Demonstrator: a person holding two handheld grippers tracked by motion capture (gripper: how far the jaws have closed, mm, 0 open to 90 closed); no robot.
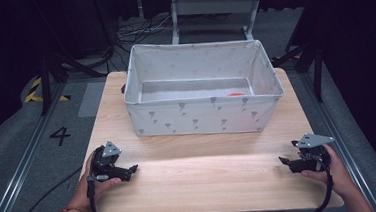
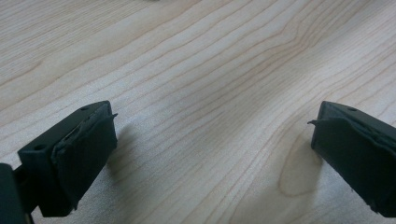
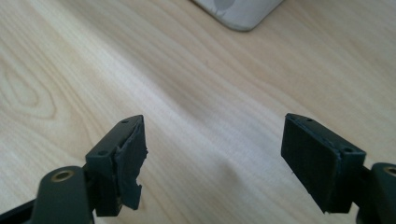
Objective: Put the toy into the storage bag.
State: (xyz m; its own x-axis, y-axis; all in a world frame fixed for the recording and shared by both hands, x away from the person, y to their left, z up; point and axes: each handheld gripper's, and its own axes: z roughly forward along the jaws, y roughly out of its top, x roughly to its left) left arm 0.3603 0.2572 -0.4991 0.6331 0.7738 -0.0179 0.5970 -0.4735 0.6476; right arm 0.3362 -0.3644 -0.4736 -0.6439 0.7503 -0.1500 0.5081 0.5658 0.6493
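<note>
Left tongs (image 1: 132,169) rested low on the surface (image 1: 201,185), near its front-left corner and well in front of the fabric bin (image 1: 204,116), jaws spread wide with nothing between them, bare wood grain plain between the pads (image 2: 84,154) in the left gripper view. Right tongs (image 1: 284,160) likewise spread and empty, parked near the front-right edge of the surface, again well short of the bin; a rounded corner of the bin (image 3: 238,11) just caught at the top of the right gripper view, one pad (image 3: 128,163) looking torn and ragged. Both held level, pointed inward toward each other, well apart. Inside the bin, against its near wall toward the right end, a small orange-red thing (image 1: 235,94) lay on the floor, mostly hidden by the wall, kind not to be told. Otherwise the bin looked bare, and nothing loose lay on the surface around it. Judged from this: no grasp under way, nothing carried, nothing reached for. Either a rest pose at the outset or the close of the work with the orange-red thing already deposited; impossible to settle which. If retrieval from the bin was meant, all of it remained: reach over the wall, pinch, lift out.
</note>
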